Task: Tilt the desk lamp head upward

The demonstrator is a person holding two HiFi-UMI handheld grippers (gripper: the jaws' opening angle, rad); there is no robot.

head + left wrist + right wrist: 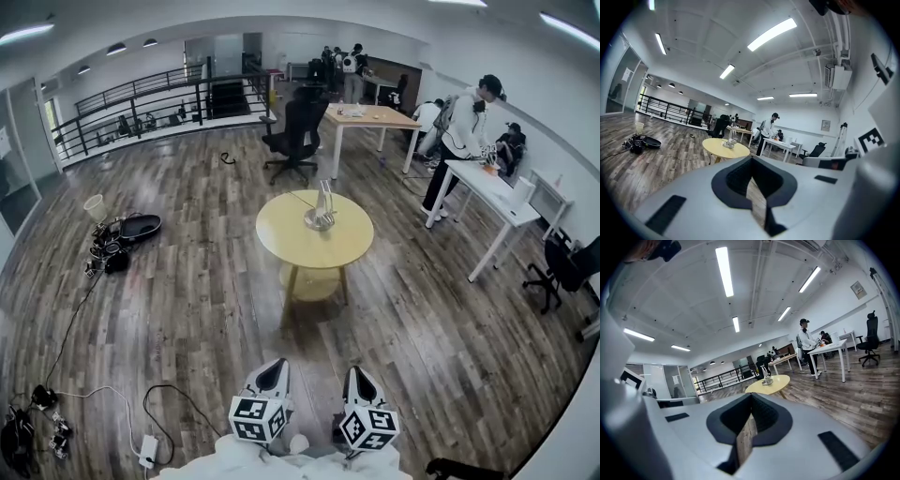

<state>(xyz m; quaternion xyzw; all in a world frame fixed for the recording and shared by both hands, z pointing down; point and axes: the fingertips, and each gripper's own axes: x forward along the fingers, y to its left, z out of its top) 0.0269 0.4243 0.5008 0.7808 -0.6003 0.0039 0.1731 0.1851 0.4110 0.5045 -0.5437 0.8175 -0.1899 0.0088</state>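
Desk lamp on round yellow table; well apart, left gripper, right gripper, jaws closed, empty.
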